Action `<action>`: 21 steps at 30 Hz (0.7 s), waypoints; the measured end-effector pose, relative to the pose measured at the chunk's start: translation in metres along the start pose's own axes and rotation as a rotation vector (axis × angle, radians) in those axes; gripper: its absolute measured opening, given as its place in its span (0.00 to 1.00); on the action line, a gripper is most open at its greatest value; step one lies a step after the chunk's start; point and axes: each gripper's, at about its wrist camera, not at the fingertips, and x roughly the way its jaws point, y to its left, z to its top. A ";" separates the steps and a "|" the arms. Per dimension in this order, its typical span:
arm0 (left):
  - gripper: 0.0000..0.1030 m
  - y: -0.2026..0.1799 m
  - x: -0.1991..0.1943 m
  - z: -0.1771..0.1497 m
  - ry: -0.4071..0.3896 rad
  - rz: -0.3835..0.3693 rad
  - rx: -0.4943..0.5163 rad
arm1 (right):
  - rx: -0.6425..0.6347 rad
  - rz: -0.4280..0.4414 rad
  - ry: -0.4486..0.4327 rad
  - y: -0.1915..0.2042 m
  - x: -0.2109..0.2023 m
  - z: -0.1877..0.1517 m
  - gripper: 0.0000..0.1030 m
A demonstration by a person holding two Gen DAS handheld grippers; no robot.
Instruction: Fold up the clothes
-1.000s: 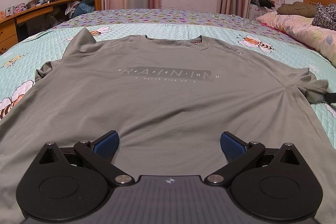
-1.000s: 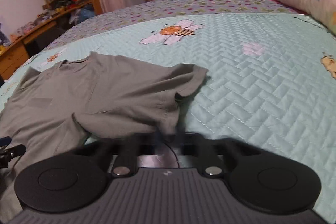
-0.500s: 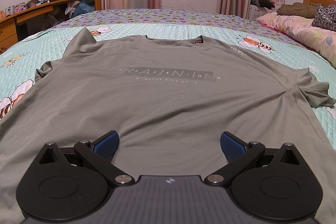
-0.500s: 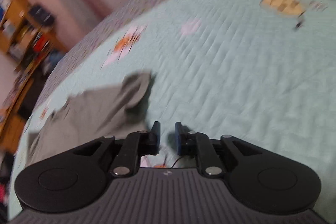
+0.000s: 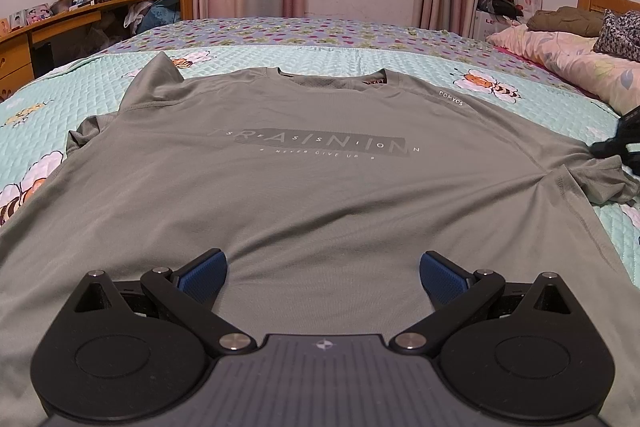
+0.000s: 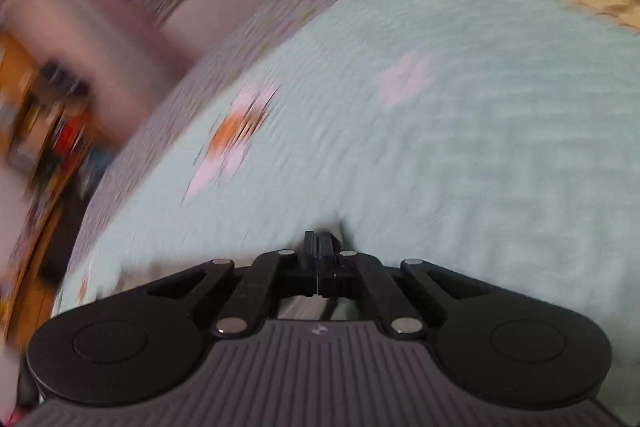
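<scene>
- T-shirt [image 5: 312, 163] flat on bed quilt [image 5: 420, 67], front up, collar at far side
- Left gripper [image 5: 322, 273] over near hem, blue pads [image 5: 202, 273] spread wide, nothing between
- Right gripper [image 6: 318, 247] over bare quilt, view blurred; jaws have just been closing, pressed together, nothing seen between
- Its dark tip beside shirt's right sleeve [image 5: 600, 183]

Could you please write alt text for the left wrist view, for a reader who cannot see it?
A grey T-shirt lies spread flat, front up, on a mint quilted bedspread, with the left tongs wide open and empty over its lower part. The right tongs show at its bunched right sleeve.
</scene>
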 end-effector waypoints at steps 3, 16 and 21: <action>1.00 0.000 0.000 0.000 -0.001 -0.001 -0.002 | -0.059 0.091 -0.038 0.011 -0.030 -0.012 0.24; 1.00 -0.002 -0.001 0.011 0.086 0.001 0.032 | -0.002 -0.041 -0.106 0.050 -0.112 -0.079 0.55; 0.99 0.044 -0.025 0.038 0.158 -0.019 -0.030 | 0.092 0.260 0.046 0.143 -0.118 -0.141 0.62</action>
